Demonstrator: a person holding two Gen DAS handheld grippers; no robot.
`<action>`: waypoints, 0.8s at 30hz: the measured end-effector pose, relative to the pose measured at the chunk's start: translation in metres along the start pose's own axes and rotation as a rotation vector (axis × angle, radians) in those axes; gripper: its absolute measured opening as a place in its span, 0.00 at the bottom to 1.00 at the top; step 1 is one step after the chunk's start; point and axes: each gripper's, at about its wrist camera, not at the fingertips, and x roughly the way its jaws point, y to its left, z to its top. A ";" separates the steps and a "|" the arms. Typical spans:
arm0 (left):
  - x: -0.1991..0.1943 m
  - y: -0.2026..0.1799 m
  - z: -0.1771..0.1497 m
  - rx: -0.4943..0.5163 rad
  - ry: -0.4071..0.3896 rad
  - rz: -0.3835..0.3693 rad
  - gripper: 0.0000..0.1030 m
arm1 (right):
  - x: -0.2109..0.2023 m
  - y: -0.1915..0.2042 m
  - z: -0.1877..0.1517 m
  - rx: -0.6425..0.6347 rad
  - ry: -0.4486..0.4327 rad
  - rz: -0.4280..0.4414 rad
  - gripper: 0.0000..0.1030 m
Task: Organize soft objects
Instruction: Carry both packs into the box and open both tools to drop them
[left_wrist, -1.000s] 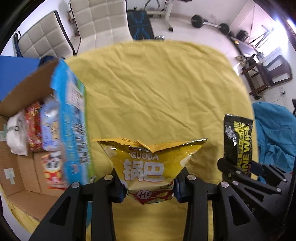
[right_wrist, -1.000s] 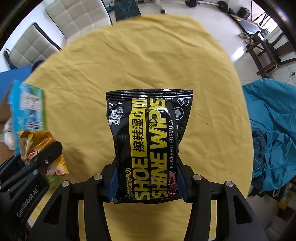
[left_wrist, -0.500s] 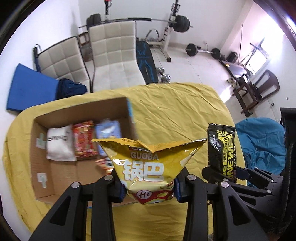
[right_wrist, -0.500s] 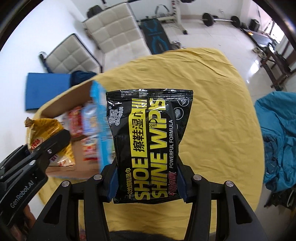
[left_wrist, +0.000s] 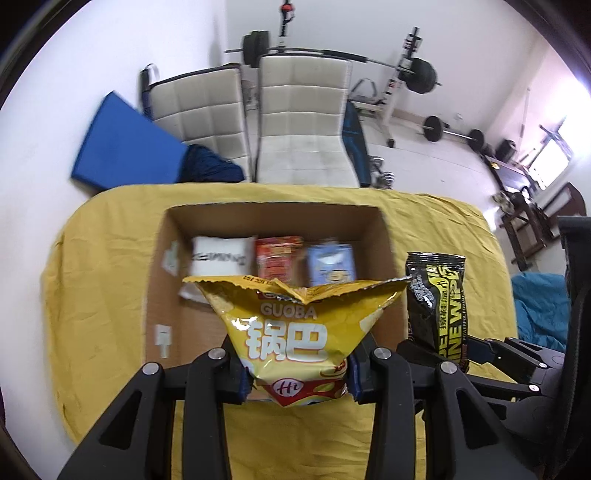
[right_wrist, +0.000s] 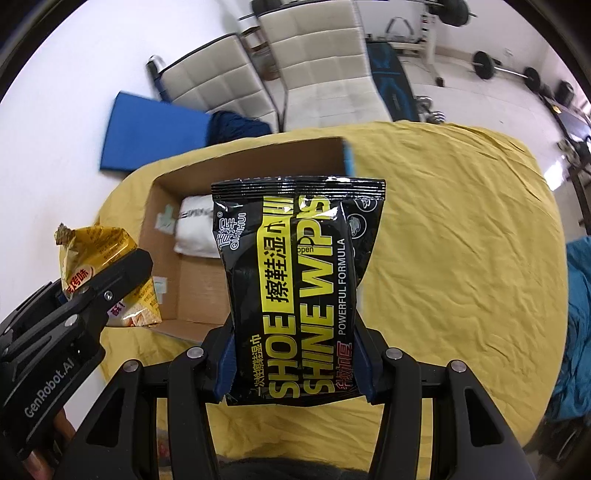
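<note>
Two packets pinched, both held above the yellow cloth (left_wrist: 110, 295).

Left gripper (left_wrist: 297, 374) clamped on snack bag (left_wrist: 295, 332), right gripper (right_wrist: 295, 363) on wipes pack (right_wrist: 295, 277); cardboard box (left_wrist: 173, 229) beyond (three packets inside), chairs (left_wrist: 303, 122) far.

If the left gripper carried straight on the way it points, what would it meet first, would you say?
Probably the open brown cardboard box ahead, likely its bare floor or the packets inside; depth is unclear.
</note>
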 end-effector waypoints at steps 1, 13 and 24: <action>0.001 0.006 0.000 -0.007 0.002 0.002 0.34 | 0.003 0.007 0.001 -0.008 0.003 0.001 0.52; 0.056 0.075 0.000 -0.062 0.113 0.035 0.34 | 0.086 0.068 0.014 -0.071 0.081 -0.012 0.52; 0.155 0.104 -0.012 -0.137 0.376 -0.088 0.34 | 0.178 0.073 0.013 -0.042 0.183 -0.003 0.52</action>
